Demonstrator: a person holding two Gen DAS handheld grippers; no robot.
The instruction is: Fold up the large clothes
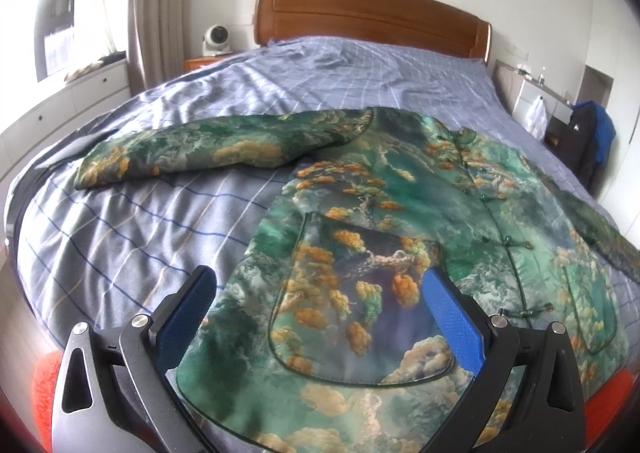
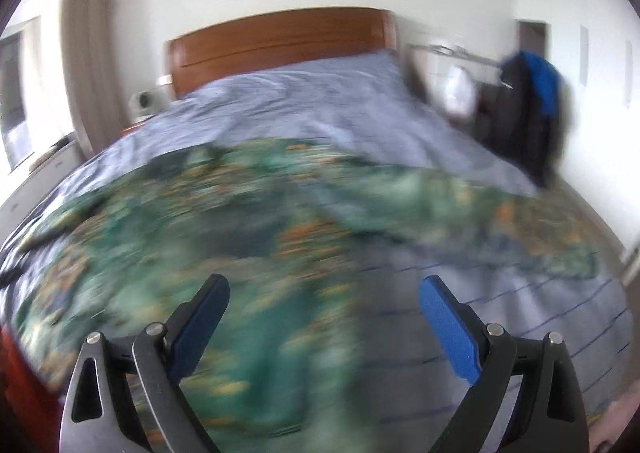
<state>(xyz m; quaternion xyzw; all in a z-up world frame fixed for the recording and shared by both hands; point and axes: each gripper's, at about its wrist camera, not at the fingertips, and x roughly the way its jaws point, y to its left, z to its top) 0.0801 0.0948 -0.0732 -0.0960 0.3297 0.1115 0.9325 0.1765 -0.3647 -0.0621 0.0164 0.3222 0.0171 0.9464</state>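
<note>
Green printed jacket (image 1: 384, 213) spread flat, front up, on blue checked bedspread (image 1: 160, 213), near foot of bed. One sleeve (image 1: 192, 153) stretched out sideways toward the window side. Left gripper (image 1: 320, 317) spread wide, hovering over the hem and patch pocket (image 1: 360, 313), nothing pinched. Right gripper (image 2: 324, 317) likewise spread wide, empty, over jacket edge; view heavily blurred, so probably above the other sleeve (image 2: 520, 229). Wooden headboard (image 1: 372, 17) behind.

No legible text, label, brand, number or sign appears in either wrist view (the right wrist view is too blurred by motion for any fine detail to be made out).
</note>
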